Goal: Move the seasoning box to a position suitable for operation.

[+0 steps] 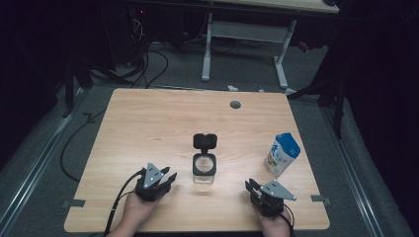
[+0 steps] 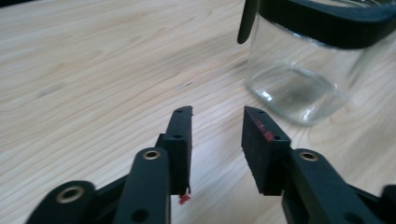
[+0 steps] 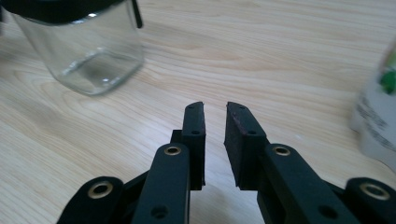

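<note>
Jaws, both pairs: parted and holding nothing, with bare wood showing in each gap.

Left gripper (image 1: 167,178): we find it near the front edge of the table (image 1: 148,118), left of centre, held in the person's left hand (image 1: 136,207). Its gap is the wider of the two. In the left gripper view (image 2: 217,114) the tips point at bare wood just short of the jar.

Right gripper (image 1: 250,186): we find it near the front edge, right of centre. Its gap is narrow. In the right gripper view (image 3: 215,108) the tips point at bare wood between the jar and the carton, touching neither.

Glass jar (image 1: 204,170): we record it upright at the middle of the table, between the two grippers and apart from both. Clear square body, black rim, black hinged lid (image 1: 205,140) swung open and standing up behind the mouth. It looks empty. Also seen in the left gripper view (image 2: 303,79) and the right gripper view (image 3: 86,51).

Carton (image 1: 283,154): blue and white, upright, right of the jar and just beyond the right gripper. Blurred at the right edge of the right gripper view (image 3: 378,116).

Cables (image 1: 118,197): we note one trailing from each gripper.
</note>
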